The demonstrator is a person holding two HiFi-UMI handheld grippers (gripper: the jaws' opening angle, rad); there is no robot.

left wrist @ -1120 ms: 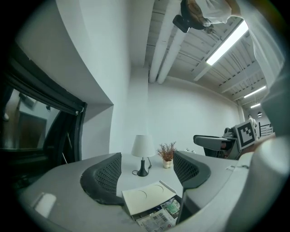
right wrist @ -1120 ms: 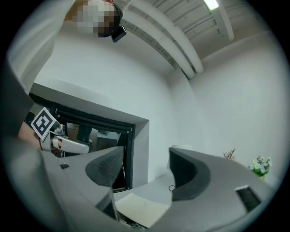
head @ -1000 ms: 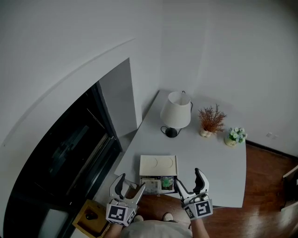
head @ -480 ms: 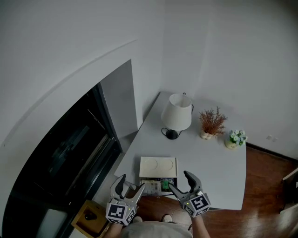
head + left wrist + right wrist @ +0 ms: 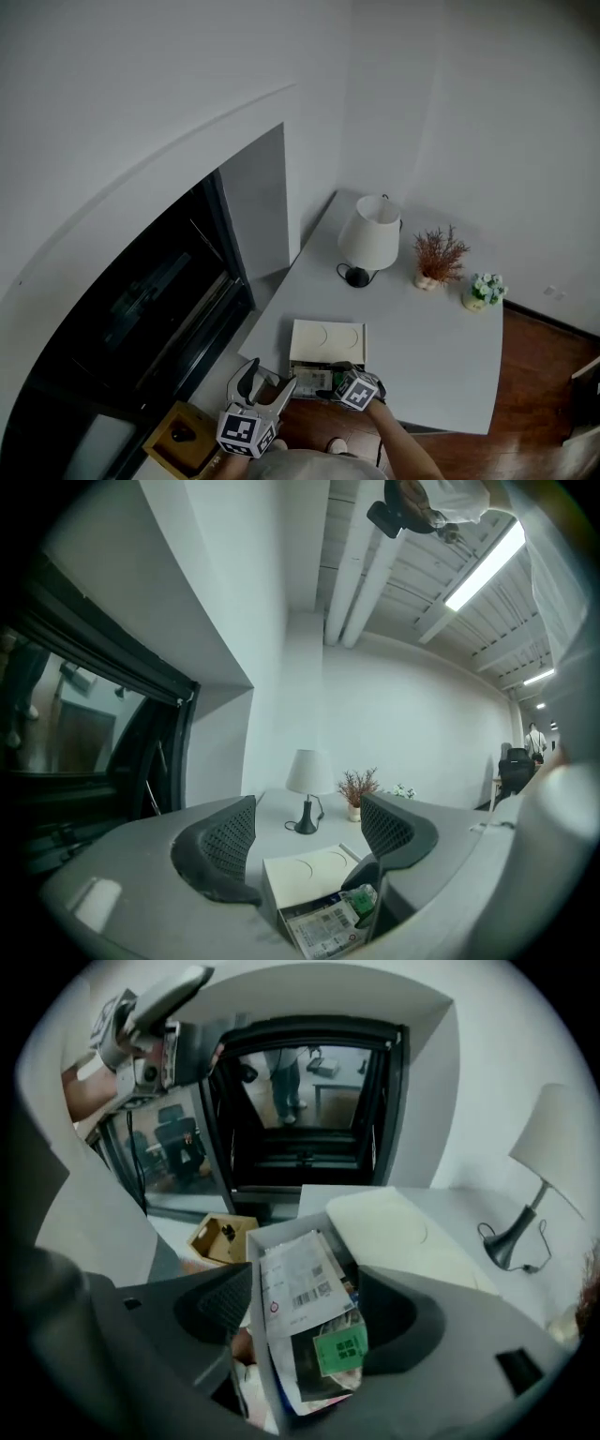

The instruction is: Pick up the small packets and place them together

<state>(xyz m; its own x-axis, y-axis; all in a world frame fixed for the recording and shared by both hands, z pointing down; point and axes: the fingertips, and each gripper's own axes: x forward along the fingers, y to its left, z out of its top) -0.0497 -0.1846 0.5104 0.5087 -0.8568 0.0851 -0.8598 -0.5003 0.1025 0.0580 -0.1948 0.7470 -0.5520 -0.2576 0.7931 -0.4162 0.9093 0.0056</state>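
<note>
Claw on our right [image 5: 309,1312]: jaws apart after just closing a little, tilted down over the packets [image 5: 302,1283], gripping nothing.
Packets: we see them between its jaws, inside the open box [image 5: 260,1335].
Box lid [image 5: 328,336]: folded back just beyond that claw.
Claw on our left [image 5: 309,827]: jaws wide, empty, level, beside the right one.
Tabletop [image 5: 441,347]: beneath the box; lamp [image 5: 368,239] far beyond.

The right gripper [image 5: 342,384], jaws just narrowed, is tipped down onto packets [image 5: 312,380] in the box [image 5: 326,339]. Beside its jaws the left gripper [image 5: 270,377] is held, jaws apart.
</note>
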